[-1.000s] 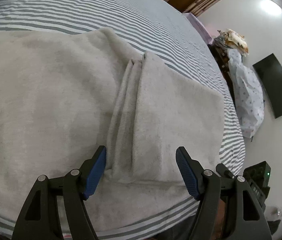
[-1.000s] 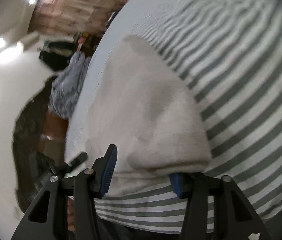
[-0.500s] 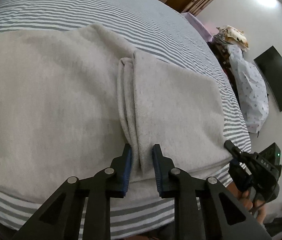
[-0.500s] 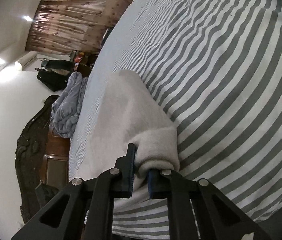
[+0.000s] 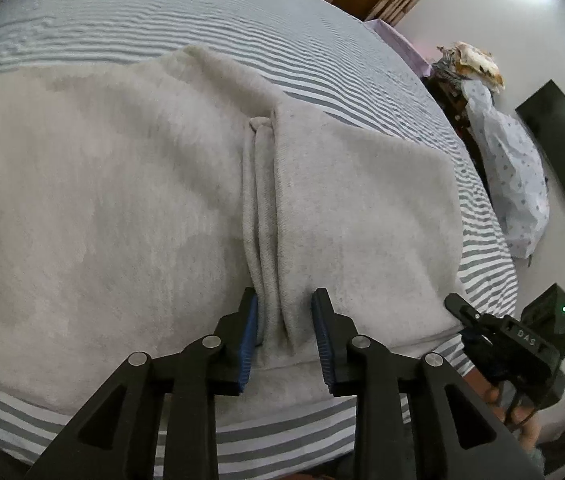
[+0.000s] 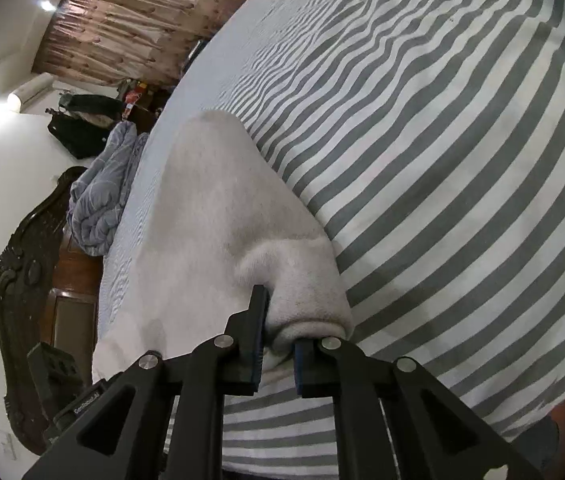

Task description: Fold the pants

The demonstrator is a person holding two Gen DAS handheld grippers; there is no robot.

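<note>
Pale grey fleece pants (image 5: 122, 208) lie spread on a grey-and-white striped bed (image 5: 242, 20). One part is folded over, with its layered edges running up the middle. My left gripper (image 5: 284, 332) is closed on those layered edges near the bed's front edge, the fabric bunched between its blue pads. My right gripper (image 6: 278, 344) is shut on the rolled corner of the pants (image 6: 218, 216) and shows at the right of the left wrist view (image 5: 510, 344).
The bed's front edge (image 5: 282, 432) runs just below my grippers. A dark carved headboard (image 6: 22, 280) and a bundled blue quilt (image 6: 98, 200) are at the left. A wall TV (image 5: 562, 144) and a cloth-covered pile (image 5: 510, 168) stand to the right.
Both grippers went from open to closed on the pants. The left jaws now stand a little wider around the bunched edges than half a second ago. The right gripper holds its rolled corner.
</note>
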